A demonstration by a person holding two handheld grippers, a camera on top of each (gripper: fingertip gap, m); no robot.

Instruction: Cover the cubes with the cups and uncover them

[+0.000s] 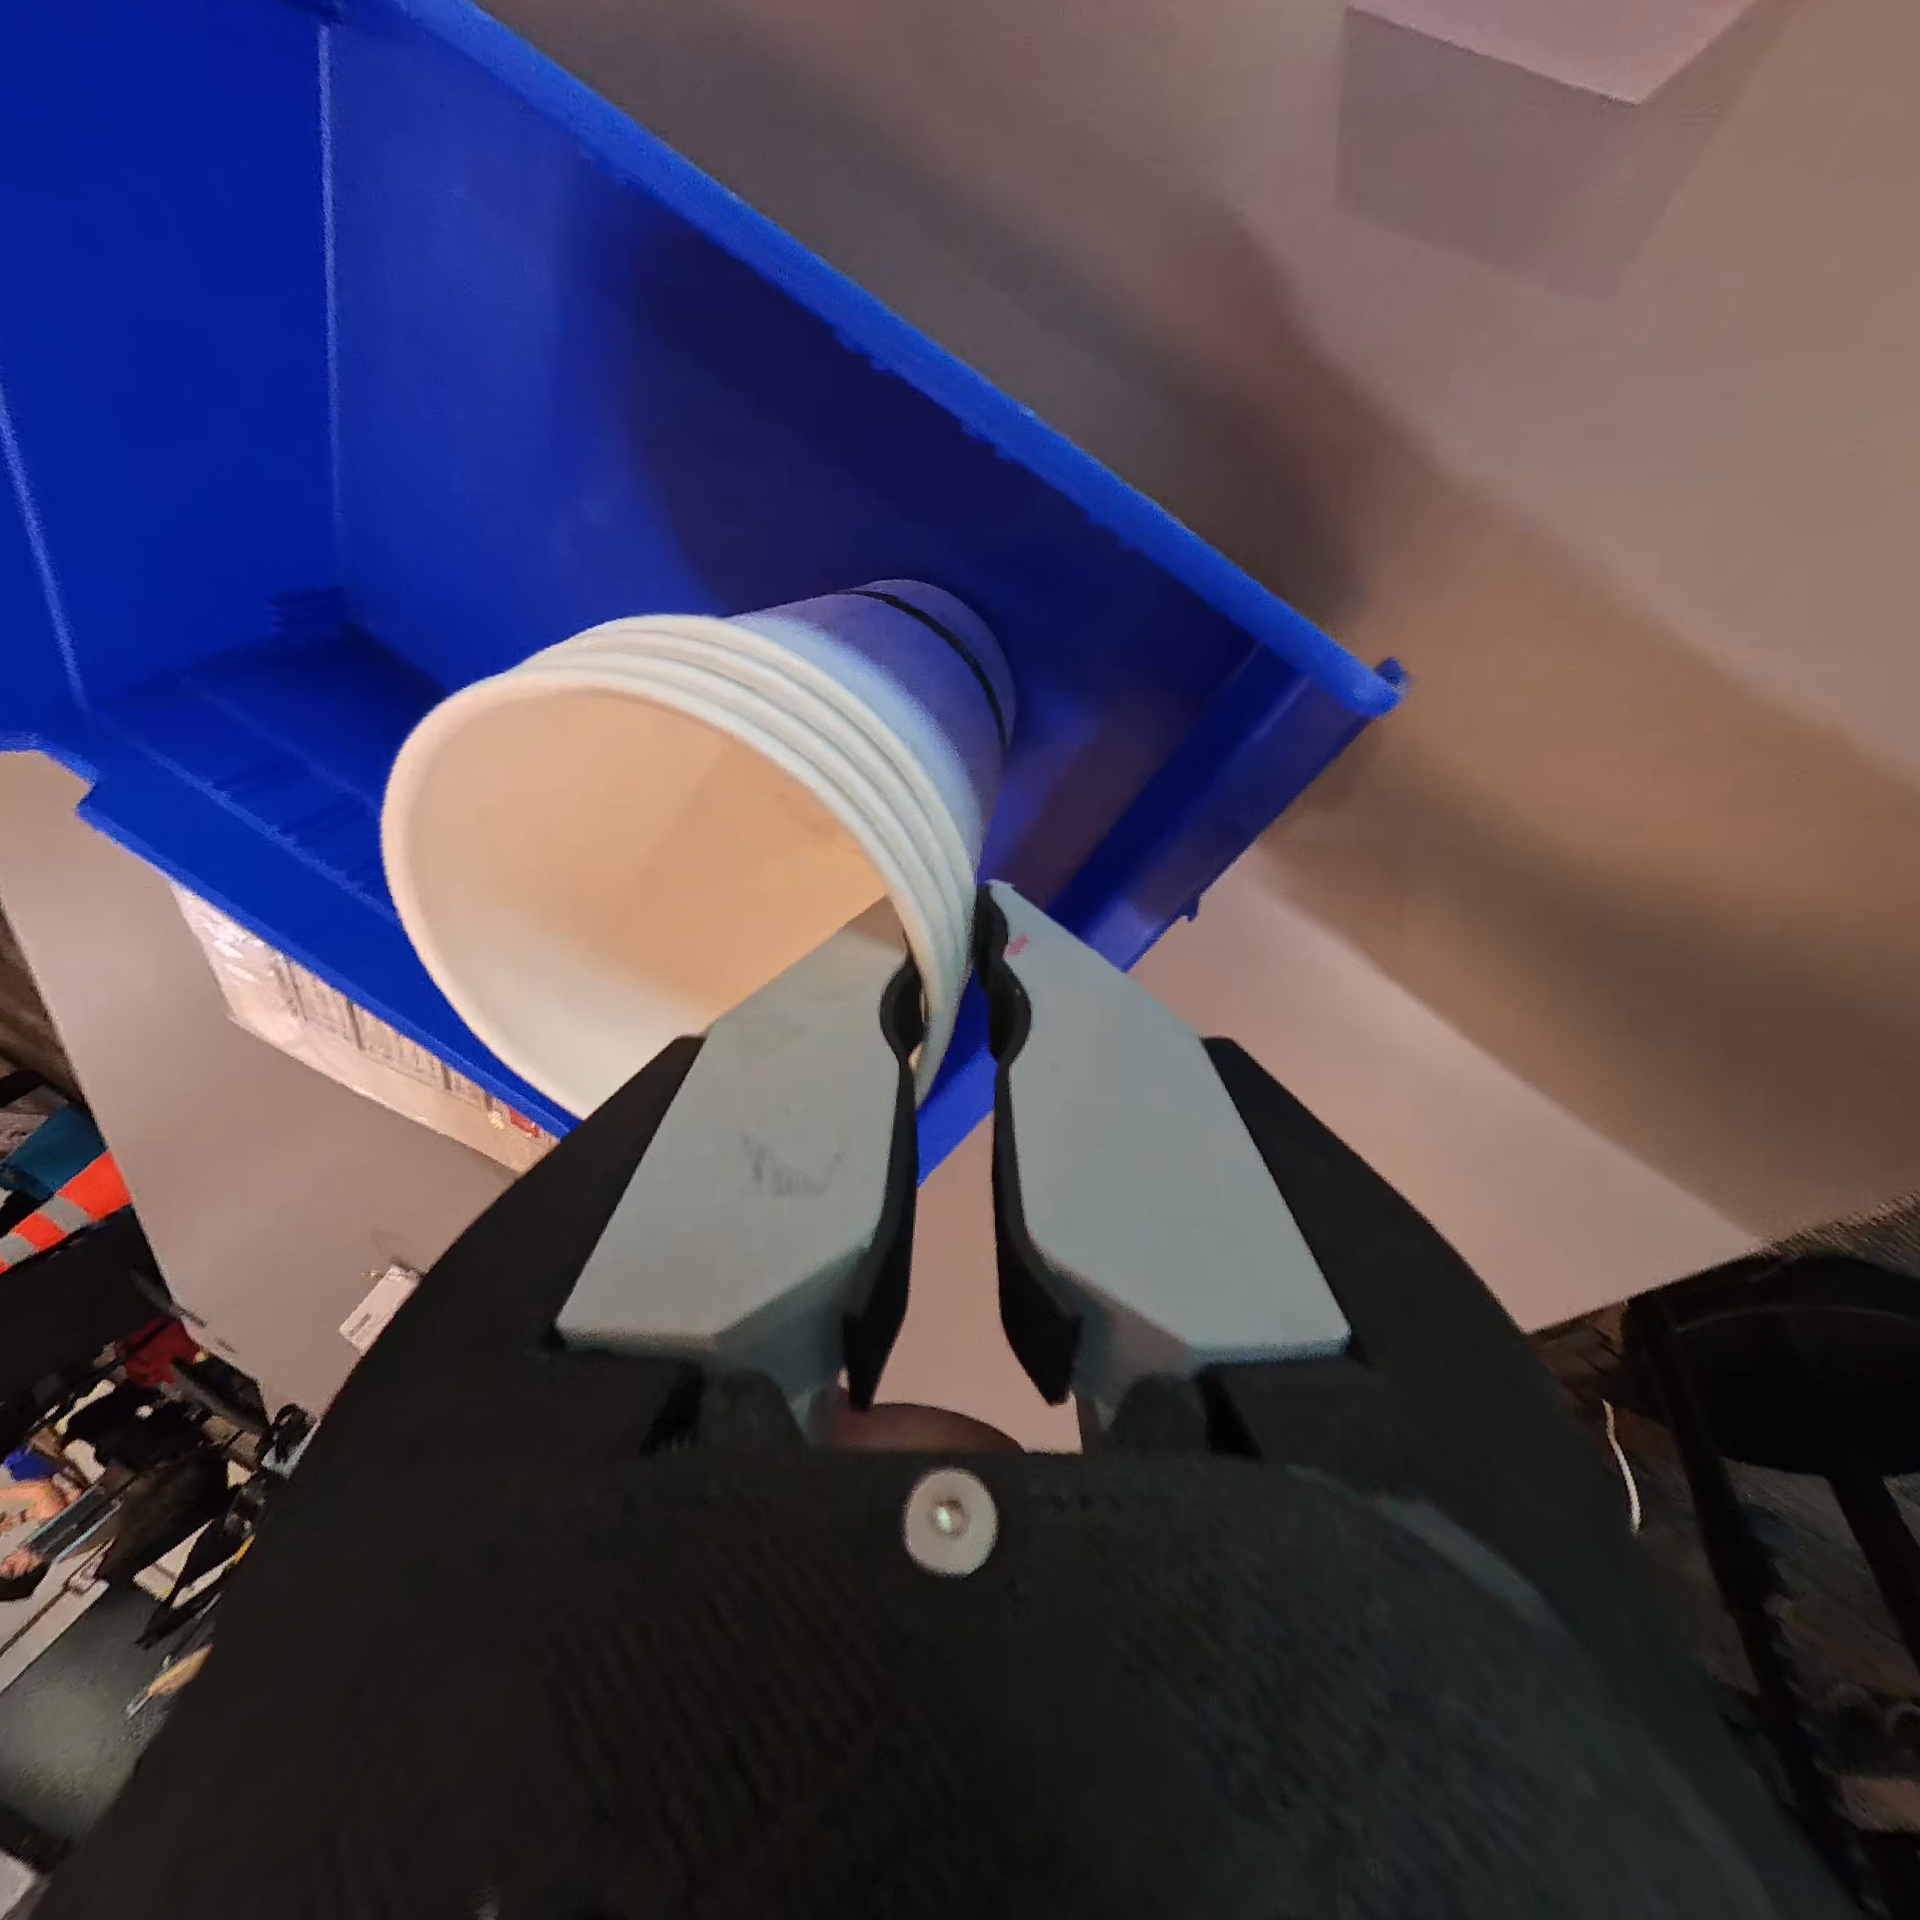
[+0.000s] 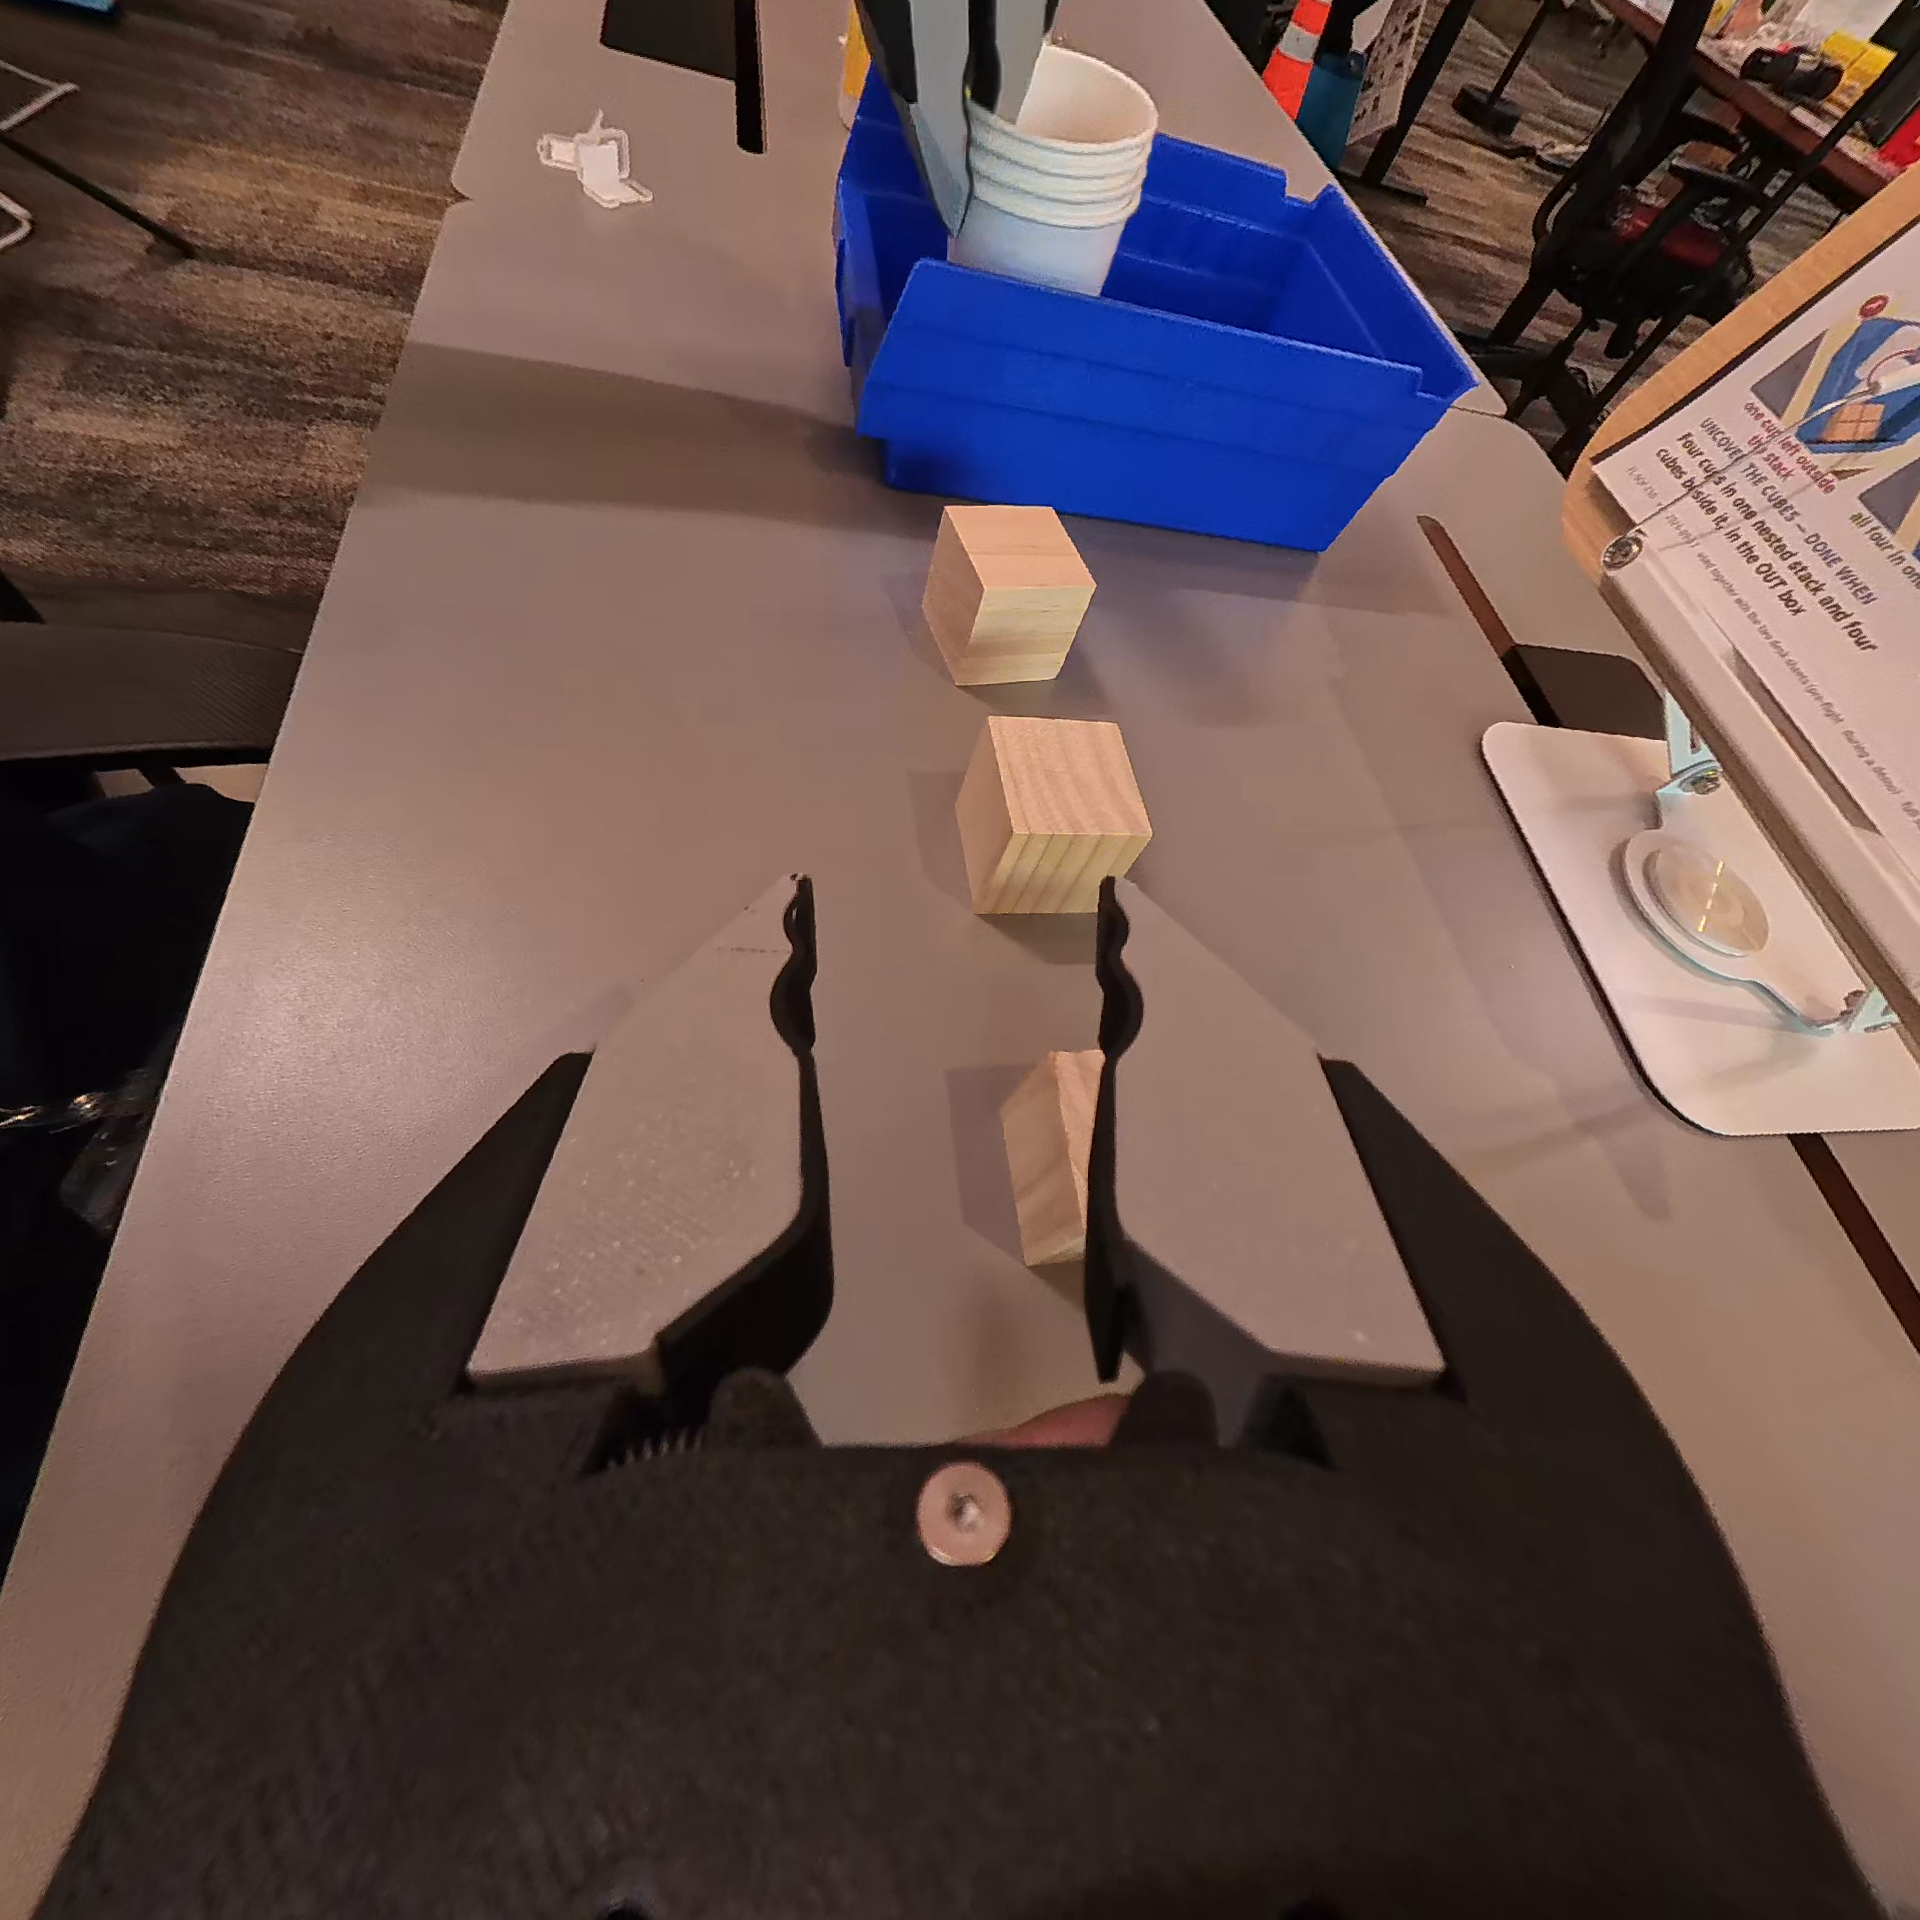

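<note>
My left gripper (image 1: 951, 935) is shut on the wall of a nested stack of white paper cups (image 1: 665, 831), one pad inside the rim and one outside. The stack sits in the blue bin (image 1: 312, 416). The right wrist view shows the same grasp: the left gripper (image 2: 966, 104) pinches the cup stack (image 2: 1049, 197) inside the bin (image 2: 1143, 416). My right gripper (image 2: 956, 904) is open and empty above the grey table (image 2: 520, 831). Three wooden cubes lie in a row: one by the bin (image 2: 1008, 592), one in the middle (image 2: 1049, 810), one partly hidden behind my right finger (image 2: 1049, 1153).
A tilted board with a printed sheet (image 2: 1787, 499) stands at the right on a white base plate (image 2: 1621, 935). A small white object (image 2: 597, 166) lies at the far left of the table. Chairs and an orange cone (image 2: 1299, 42) stand beyond the table.
</note>
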